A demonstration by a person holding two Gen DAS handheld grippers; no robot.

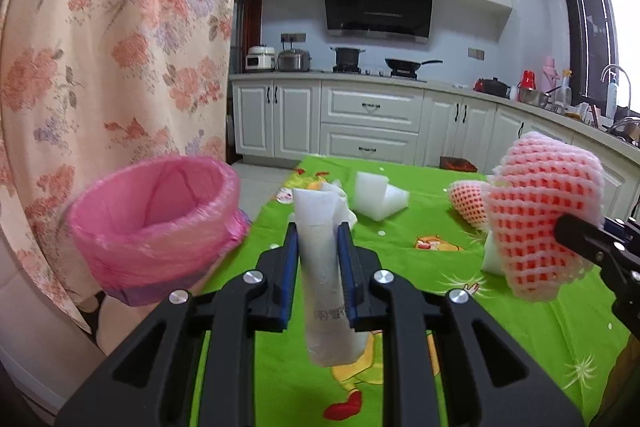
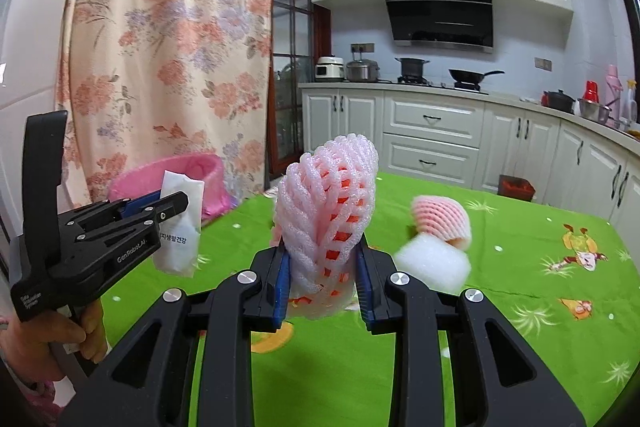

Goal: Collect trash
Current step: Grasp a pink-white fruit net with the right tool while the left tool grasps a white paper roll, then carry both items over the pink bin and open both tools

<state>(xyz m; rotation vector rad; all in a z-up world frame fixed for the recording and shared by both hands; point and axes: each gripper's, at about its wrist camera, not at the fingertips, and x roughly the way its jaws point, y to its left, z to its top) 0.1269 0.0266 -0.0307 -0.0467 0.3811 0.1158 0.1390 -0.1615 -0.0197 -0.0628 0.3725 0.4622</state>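
Note:
My left gripper (image 1: 318, 239) is shut on a white plastic wrapper (image 1: 322, 267) and holds it above the green tablecloth (image 1: 420, 267). It also shows in the right wrist view (image 2: 176, 205) with the wrapper (image 2: 178, 227). A bin lined with a pink bag (image 1: 156, 223) stands at the table's left edge, just left of my left gripper; in the right wrist view the bin (image 2: 192, 175) is behind that gripper. My right gripper (image 2: 322, 259) is shut on a pink foam fruit net (image 2: 328, 211), held above the cloth; the net (image 1: 540, 219) also shows in the left wrist view.
On the cloth lie another pink foam net (image 2: 440, 217), a white foam piece (image 2: 432, 263) and, further off, a white foam strip (image 1: 378, 197). A floral curtain (image 1: 112, 47) hangs at the left. Kitchen cabinets (image 1: 368, 123) stand beyond the table.

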